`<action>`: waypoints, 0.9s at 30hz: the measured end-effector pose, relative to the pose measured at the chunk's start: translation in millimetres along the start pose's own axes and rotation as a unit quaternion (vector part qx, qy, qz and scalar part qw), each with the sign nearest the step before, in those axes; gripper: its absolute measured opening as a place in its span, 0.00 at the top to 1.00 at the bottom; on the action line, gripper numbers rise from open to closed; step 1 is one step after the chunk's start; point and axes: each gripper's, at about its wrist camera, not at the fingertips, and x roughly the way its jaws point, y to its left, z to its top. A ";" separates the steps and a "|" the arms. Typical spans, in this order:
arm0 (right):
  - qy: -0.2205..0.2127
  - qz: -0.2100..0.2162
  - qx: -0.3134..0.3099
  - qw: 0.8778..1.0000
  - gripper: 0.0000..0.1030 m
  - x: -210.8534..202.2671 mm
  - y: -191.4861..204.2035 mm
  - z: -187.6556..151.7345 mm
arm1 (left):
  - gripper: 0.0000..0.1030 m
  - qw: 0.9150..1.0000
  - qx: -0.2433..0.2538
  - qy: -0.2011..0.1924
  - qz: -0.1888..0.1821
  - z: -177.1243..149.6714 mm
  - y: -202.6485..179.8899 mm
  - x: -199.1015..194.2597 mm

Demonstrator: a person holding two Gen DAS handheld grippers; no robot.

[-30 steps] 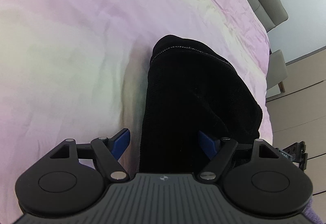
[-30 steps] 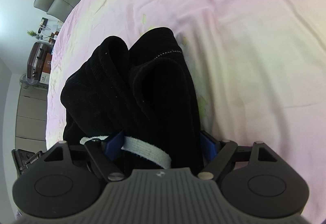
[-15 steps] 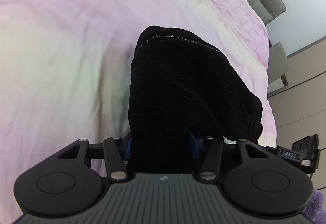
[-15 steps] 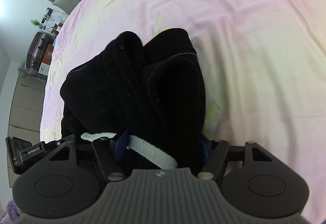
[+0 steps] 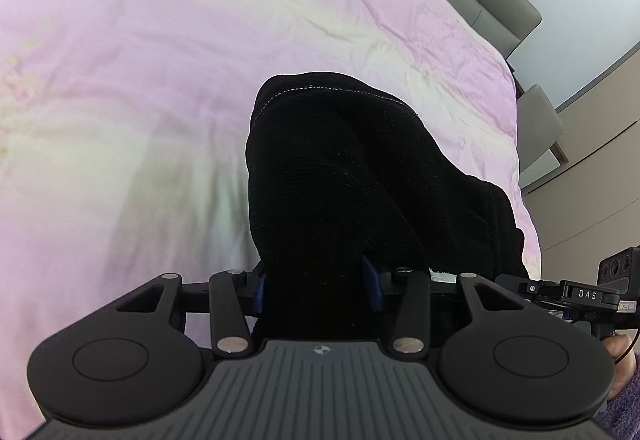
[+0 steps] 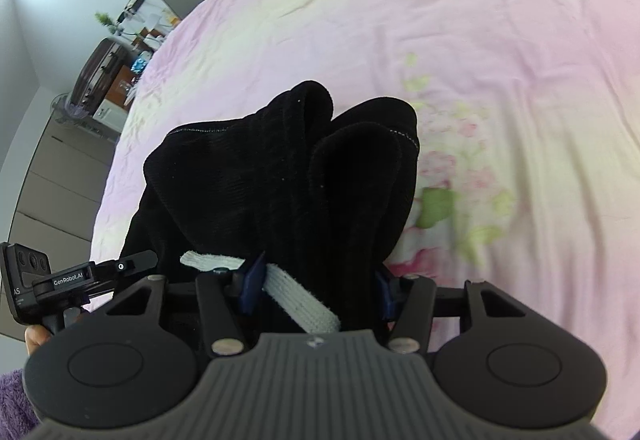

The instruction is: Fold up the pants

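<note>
The black pants [image 5: 340, 179] hang in a bunch above the pink bed [image 5: 140, 79], with the far leg ends lowest. Their long way runs straight out from both tongs toward the bed. The left tongs [image 5: 318, 286] are clenched on one bit of the top edge. The right tongs [image 6: 316, 288] are clenched on the top too, with the white drawstring [image 6: 300, 300] caught between them. The 2 tongs sit side by side, about as near as each other. I think the pants must next be laid flat on the bed.
</note>
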 end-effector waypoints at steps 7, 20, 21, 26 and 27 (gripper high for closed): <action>-0.006 0.026 -0.042 0.999 0.51 8.8 81.7 -11.1 | 0.51 0.999 0.023 -0.038 0.022 11.3 30.7 -77.8; 0.012 0.067 -0.100 0.993 0.51 85.7 229.2 -33.3 | 0.51 0.994 0.029 -0.076 0.073 37.0 128.0 -174.7; 0.014 0.070 -0.100 0.992 0.51 93.1 236.1 -34.8 | 0.51 0.994 0.031 -0.076 0.077 39.5 134.3 -178.5; 0.024 0.077 -0.092 0.993 0.51 137.6 262.1 -44.0 | 0.51 0.993 0.036 -0.071 0.090 51.0 169.9 -181.1; 0.027 0.075 -0.088 0.993 0.51 145.7 264.4 -45.8 | 0.51 0.993 0.035 -0.070 0.091 52.5 176.9 -177.8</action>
